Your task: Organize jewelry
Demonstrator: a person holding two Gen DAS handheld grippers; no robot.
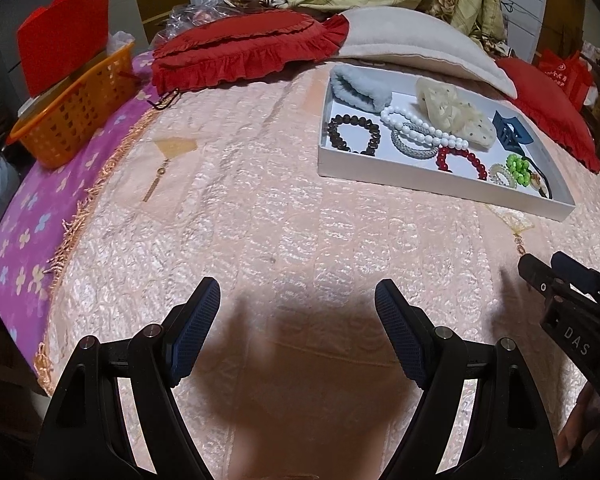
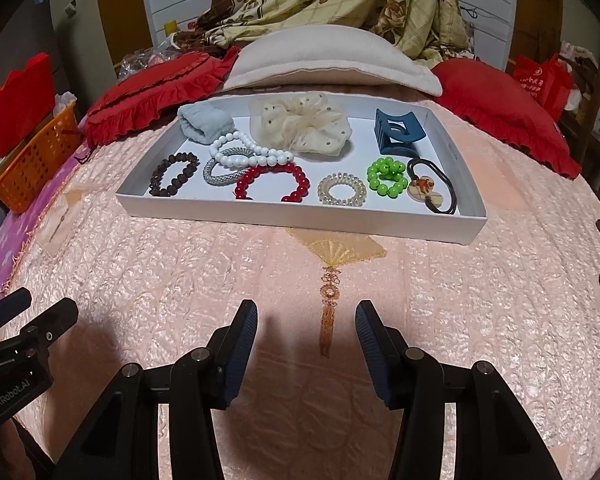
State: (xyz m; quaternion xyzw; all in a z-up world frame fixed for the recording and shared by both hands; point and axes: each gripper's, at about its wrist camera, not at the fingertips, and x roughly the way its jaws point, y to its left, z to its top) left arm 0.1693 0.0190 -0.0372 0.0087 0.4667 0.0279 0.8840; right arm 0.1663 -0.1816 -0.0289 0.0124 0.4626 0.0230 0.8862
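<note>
A white shallow tray (image 2: 260,216) (image 1: 400,178) lies on the pink bedspread. It holds a dark wooden bead bracelet (image 2: 175,173), a white bead strand (image 2: 248,151), a silver bangle (image 2: 220,170), a red bead bracelet (image 2: 274,183), a clear coil hair tie (image 2: 342,189), a green bead tie (image 2: 387,176), a black elastic with a charm (image 2: 432,190), a blue claw clip (image 2: 398,132), a cream scrunchie (image 2: 300,122) and a grey-blue cloth roll (image 2: 204,122). My left gripper (image 1: 298,304) and right gripper (image 2: 306,322) are open and empty, above the bedspread short of the tray.
An orange basket (image 1: 74,114) with a red box sits at the bed's left edge. Red frilled cushions (image 1: 248,50) (image 2: 508,116) and a beige pillow (image 2: 328,64) lie behind the tray. A red bag (image 2: 544,80) stands at the right.
</note>
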